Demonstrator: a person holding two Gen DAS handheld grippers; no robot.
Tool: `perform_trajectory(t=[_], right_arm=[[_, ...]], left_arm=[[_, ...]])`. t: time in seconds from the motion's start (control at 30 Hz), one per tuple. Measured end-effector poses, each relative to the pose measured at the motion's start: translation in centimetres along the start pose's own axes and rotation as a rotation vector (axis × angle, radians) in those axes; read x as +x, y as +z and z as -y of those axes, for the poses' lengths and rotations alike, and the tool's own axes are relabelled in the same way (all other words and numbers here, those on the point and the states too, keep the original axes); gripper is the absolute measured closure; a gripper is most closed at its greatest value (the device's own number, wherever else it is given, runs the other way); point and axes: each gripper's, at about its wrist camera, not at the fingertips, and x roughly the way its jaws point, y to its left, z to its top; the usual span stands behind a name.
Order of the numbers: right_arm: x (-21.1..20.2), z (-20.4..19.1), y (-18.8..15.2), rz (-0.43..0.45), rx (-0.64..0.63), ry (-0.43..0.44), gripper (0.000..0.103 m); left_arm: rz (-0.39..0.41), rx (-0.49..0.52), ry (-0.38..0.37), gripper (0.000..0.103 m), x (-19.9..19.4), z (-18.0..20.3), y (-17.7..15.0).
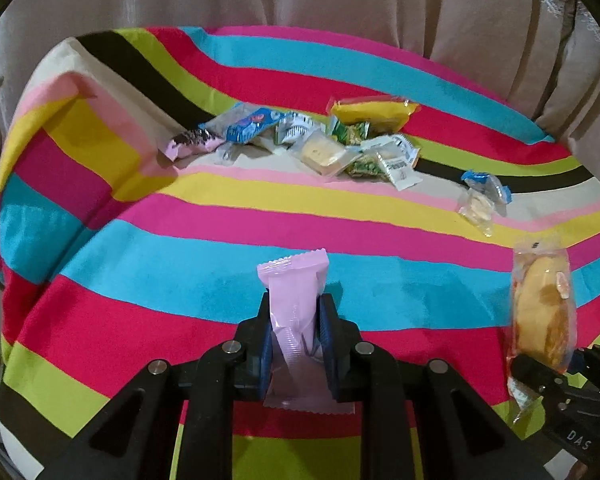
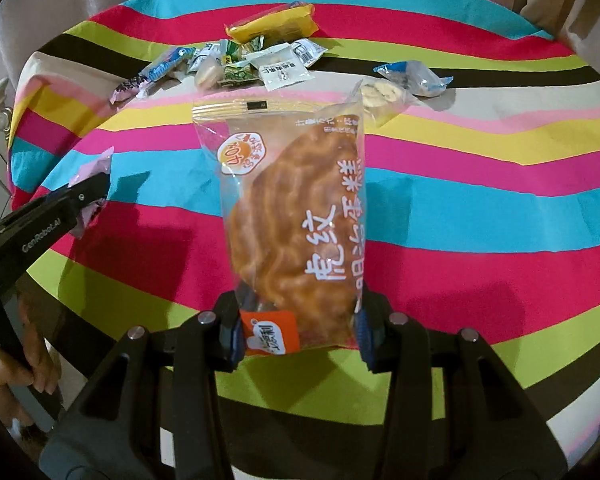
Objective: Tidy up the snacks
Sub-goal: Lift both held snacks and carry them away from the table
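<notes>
Striped cloth (image 1: 180,312) covers the worktop, snack pile (image 1: 320,140) at 12 o'clock. My left fingers (image 1: 296,320) pinch a pink bar (image 1: 294,304), my right fingers (image 2: 298,328) a pastry (image 2: 296,220). Both carried; next, each needs its own spot for sorting.

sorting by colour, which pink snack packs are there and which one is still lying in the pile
The pink pack with the dark printed end at the pile's left edge; the plain pink one is gripped in the left tool.
</notes>
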Motion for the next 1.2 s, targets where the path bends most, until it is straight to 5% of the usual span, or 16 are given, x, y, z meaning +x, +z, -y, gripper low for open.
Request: perform_trajectory(t=[0.77,1.2], right_arm=[[-4.4,0.0,-0.7,0.055,0.008,-0.035,0.056],[-4.4,1.4,-1.7,0.072,0.071,0.004,0.056]], left_arm=[[0.021,0.042,-0.061,0.081,-1.0,2.6,0.2],[0.038,0.054,-0.022,0.081,-3.1,1.4,-0.4]])
